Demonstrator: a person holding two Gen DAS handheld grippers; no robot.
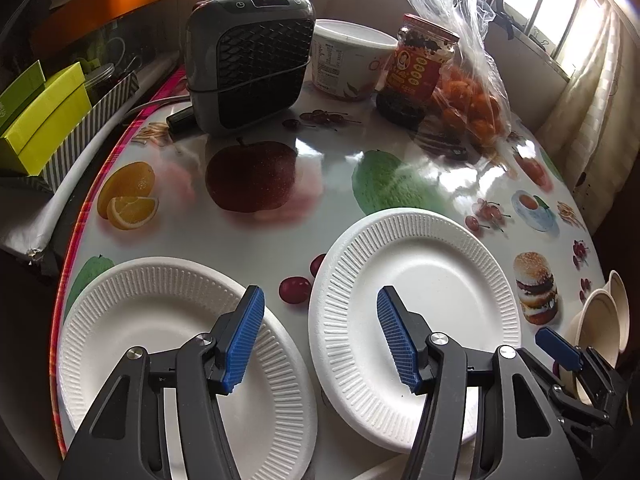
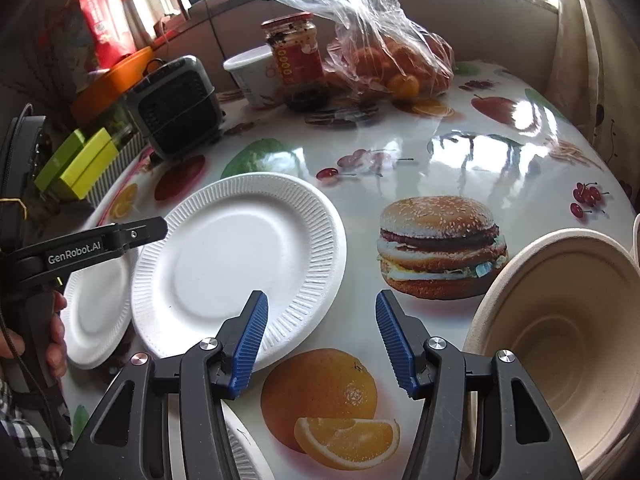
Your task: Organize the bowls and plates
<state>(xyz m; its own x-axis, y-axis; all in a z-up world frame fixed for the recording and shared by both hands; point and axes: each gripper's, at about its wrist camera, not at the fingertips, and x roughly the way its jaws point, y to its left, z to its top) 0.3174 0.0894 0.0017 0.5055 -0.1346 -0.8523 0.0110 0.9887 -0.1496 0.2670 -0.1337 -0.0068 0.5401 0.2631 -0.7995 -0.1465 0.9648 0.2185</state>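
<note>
On the glossy fruit-print table (image 1: pixel 328 168), two white plates (image 1: pixel 416 320) lay side by side, tan bowls (image 2: pixel 560 340) to their right, while the left gripper (image 1: pixel 320 344) and right gripper (image 2: pixel 318 344) hovered half-spread and empty, apparently approaching a first pick that needed one rim between the pads.

I see white ribbed plates (image 1: pixel 416 312), a beige bowl (image 2: pixel 560 344), blue ridged pads (image 1: pixel 248 340), a red-labelled jar (image 1: pixel 420 68) and a glossy white tablecloth (image 2: pixel 440 168) printed with fruit and a burger.

Both wrist views look steeply down, close over table (image 1: pixel 332 168); both share right white plate (image 1: pixel 416 320).
</note>
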